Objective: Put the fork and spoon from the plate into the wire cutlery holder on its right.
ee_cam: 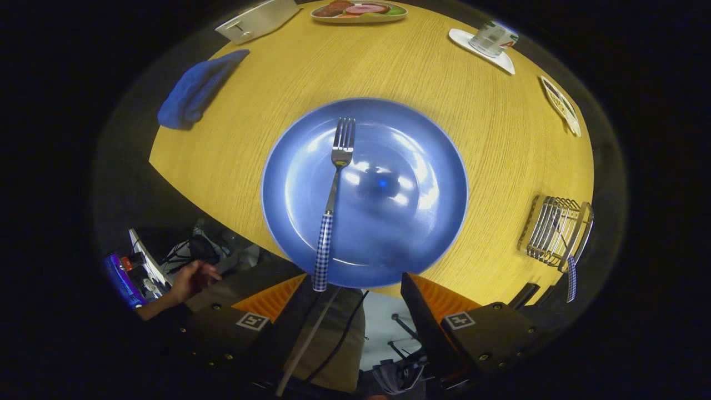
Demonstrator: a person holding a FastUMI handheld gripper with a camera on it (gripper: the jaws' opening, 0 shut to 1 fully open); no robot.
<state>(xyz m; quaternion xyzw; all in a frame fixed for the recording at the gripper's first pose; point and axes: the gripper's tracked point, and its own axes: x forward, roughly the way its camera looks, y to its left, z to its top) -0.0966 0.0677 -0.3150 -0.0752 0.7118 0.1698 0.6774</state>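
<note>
The fork point(332, 200) is lying on the blue plate point(422, 166), tines pointing toward the far side of the table point(266, 111), its checked handle reaching over the plate's near rim. The plate is sitting close to the table's near edge. The claw point(364, 294) is hovering above that near edge with its fingers spread wide apart, gripping nothing; the end of the fork's handle is lying just ahead of the left finger point(278, 297), apart from it. The wire cutlery holder point(555, 230) is resting on its side near the table's right edge, well apart from the plate, and a checked handle point(571, 278) is showing at its near end. Beyond the plate, a blue cloth point(194, 91) is lying at the left edge, a plate of food point(358, 10) at the far edge, and a can point(493, 38) is sitting on a white coaster toward the far right. A person's hand point(191, 278) is showing below the table's near left edge.
</note>
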